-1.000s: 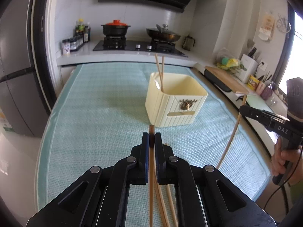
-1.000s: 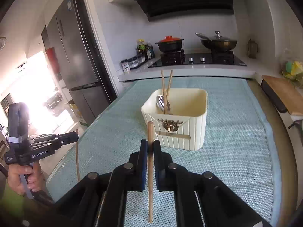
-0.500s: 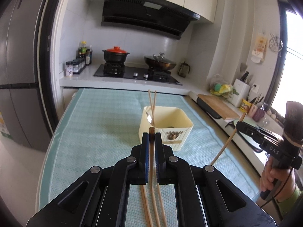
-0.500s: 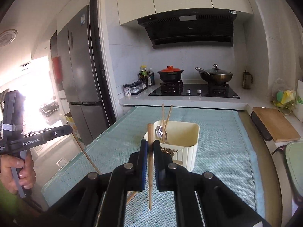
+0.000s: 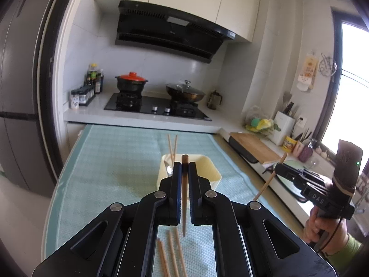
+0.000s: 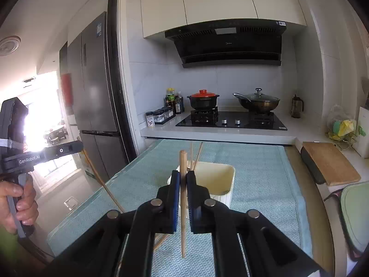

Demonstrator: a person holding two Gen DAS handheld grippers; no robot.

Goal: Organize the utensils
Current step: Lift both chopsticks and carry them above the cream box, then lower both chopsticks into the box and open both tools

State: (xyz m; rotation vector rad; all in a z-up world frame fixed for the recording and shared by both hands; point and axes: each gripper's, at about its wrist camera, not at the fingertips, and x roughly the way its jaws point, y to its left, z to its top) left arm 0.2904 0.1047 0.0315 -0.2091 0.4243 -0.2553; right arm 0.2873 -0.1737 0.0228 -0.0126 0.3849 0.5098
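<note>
left wrist view shows the left hand-held gripper clenched on a dark-tipped chopstick. the stick stands almost upright between the jaws, with its thin end hanging free above the tabletop. three more chopsticks lie flat on the green mat just under it. the cream utensil box sits right behind the gripper, and two chopsticks and a spoon already stand in it.

right wrist view shows the right hand-held gripper clenched on a pale chopstick, held near its thick top end. it also hangs free, in front of the same box.

a chopstick is light, thin and stiff. it looks smooth, so it may slip or swing if the squeeze is weak. holding it near the thick end seems best, since the long thin end can then point down into the box. the box looks light too, so a hard bump could push it along the mat.
</note>
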